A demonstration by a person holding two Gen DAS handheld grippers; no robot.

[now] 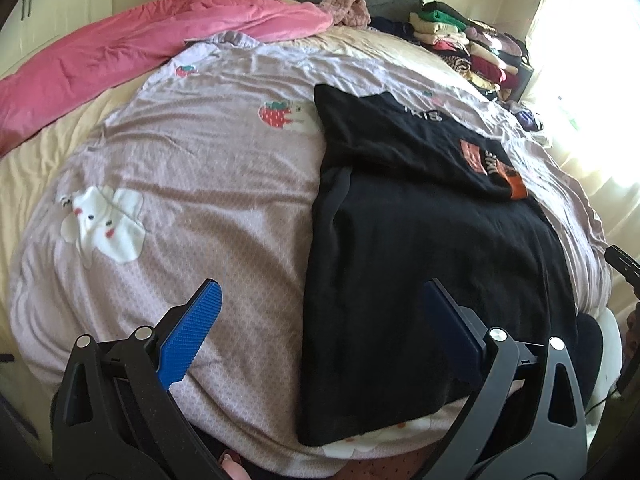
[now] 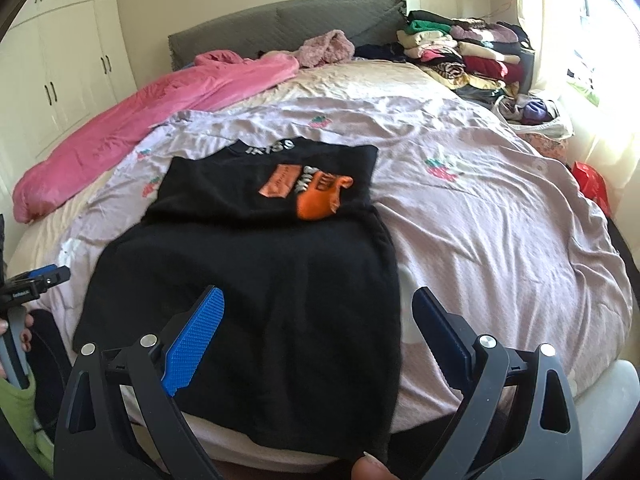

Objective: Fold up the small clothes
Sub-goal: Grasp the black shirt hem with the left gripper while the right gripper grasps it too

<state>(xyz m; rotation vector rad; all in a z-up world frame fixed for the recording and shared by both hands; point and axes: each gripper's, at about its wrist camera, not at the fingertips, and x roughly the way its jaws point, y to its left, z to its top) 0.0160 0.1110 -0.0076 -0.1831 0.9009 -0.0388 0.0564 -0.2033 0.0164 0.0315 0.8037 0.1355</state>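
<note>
A black T-shirt point(image 2: 256, 280) with an orange print lies flat on the lilac strawberry-print sheet point(image 2: 480, 220) of the bed, its hem at the near edge. The right tongs point(image 2: 316, 316) hang released over the shirt's lower part; the left tongs point(image 1: 320, 308) are also spread, straddling its left edge. Beyond the shirt, a pink blanket point(image 2: 140, 128) stretches along the far-left side, and stacked folded clothes point(image 2: 460, 52) sit beside the grey headboard point(image 2: 280, 24). Nothing lies on the shirt.

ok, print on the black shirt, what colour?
Orange with white lettering on the black shirt; clearest in the right wrist view.
</note>
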